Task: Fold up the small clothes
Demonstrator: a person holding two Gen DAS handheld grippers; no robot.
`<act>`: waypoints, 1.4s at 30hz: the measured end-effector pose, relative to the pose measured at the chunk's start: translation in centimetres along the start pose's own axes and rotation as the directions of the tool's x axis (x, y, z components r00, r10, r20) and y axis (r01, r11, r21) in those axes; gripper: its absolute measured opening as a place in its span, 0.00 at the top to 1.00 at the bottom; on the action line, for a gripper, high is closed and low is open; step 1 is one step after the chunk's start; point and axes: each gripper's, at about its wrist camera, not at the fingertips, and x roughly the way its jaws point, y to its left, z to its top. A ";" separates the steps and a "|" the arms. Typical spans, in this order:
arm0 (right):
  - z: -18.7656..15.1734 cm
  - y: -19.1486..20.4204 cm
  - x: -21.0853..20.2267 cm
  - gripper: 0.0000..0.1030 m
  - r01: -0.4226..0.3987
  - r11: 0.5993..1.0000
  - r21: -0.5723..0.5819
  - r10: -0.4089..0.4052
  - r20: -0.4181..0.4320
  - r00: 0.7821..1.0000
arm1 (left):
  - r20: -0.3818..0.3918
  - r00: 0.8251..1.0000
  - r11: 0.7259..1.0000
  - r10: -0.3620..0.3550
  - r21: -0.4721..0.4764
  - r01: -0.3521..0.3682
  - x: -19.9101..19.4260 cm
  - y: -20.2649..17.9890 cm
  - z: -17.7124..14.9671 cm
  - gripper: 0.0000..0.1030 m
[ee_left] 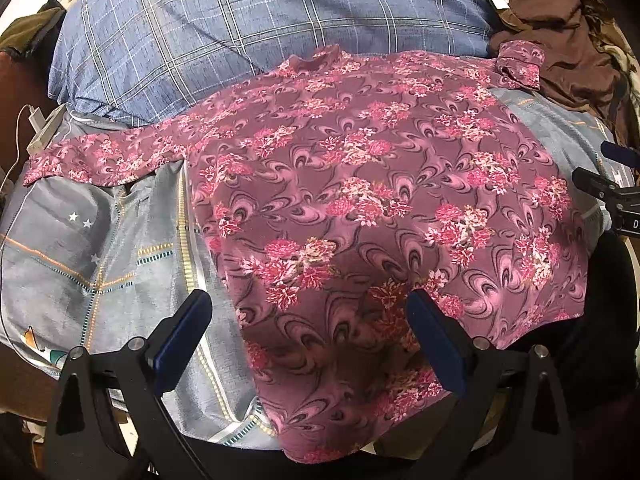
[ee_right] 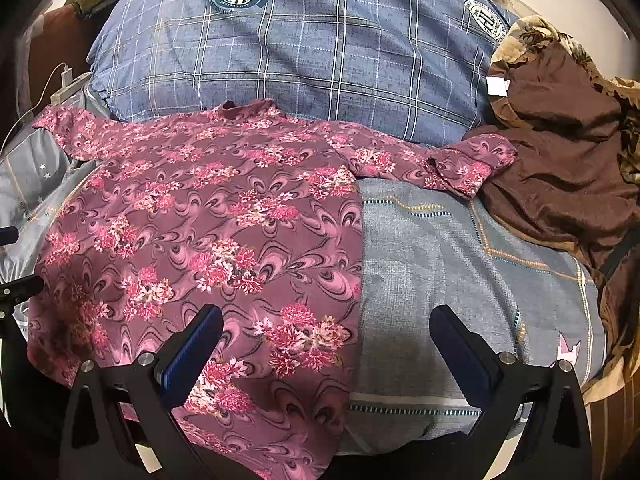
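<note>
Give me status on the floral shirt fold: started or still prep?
Done: the floral shirt lies spread flat on the grey bedsheet, both sleeves out sideways. In hand: nothing; the left gripper and right gripper are both open over its lower hem. Left: every fold, and the brown garment heaped to the right.

Left gripper (ee_left: 310, 344): jaws spread wide, nothing between them, fingers pointing toward 12 o'clock. Right gripper (ee_right: 326, 350): same, jaws wide apart, empty, pointing 12 o'clock.
</note>
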 end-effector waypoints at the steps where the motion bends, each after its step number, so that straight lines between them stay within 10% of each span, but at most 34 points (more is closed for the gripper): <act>1: 0.0 -0.1 0.1 0.00 -0.002 1.000 0.003 0.002 -0.001 1.000 | -0.002 1.000 1.000 0.002 -0.005 -0.002 0.1 0.1 0.0 0.04; 14: -0.1 -1.5 1.2 0.00 -0.008 0.999 0.041 0.009 -0.034 0.999 | -0.016 0.999 0.991 0.032 -0.128 -0.033 0.3 5.2 0.6 0.04; 22: -1.5 -1.9 2.5 0.01 -0.039 0.999 0.035 0.042 -0.087 0.995 | -0.081 0.993 0.937 0.083 -0.332 -0.106 1.4 13.4 -0.3 0.04; 31: -2.8 -0.9 4.5 0.05 -0.099 0.995 0.014 0.100 -0.156 0.983 | -0.153 0.988 0.957 -0.019 -0.287 -0.026 4.2 10.3 -1.9 0.04; 37: -3.7 -0.3 5.4 0.28 -0.153 0.988 -0.005 0.150 -0.176 0.973 | -0.153 0.988 0.972 -0.029 -0.234 -0.008 4.7 8.5 -1.2 0.04; 40: -3.8 -0.3 4.9 0.56 -0.170 0.985 -0.026 0.165 -0.148 0.975 | -0.158 0.987 0.971 -0.027 -0.237 -0.012 4.7 8.6 -1.1 0.04; 42: -3.7 -0.6 4.6 0.94 -0.196 0.980 -0.026 0.191 -0.139 0.972 | -0.160 0.987 0.969 -0.024 -0.247 -0.016 4.8 8.8 -1.0 0.04</act>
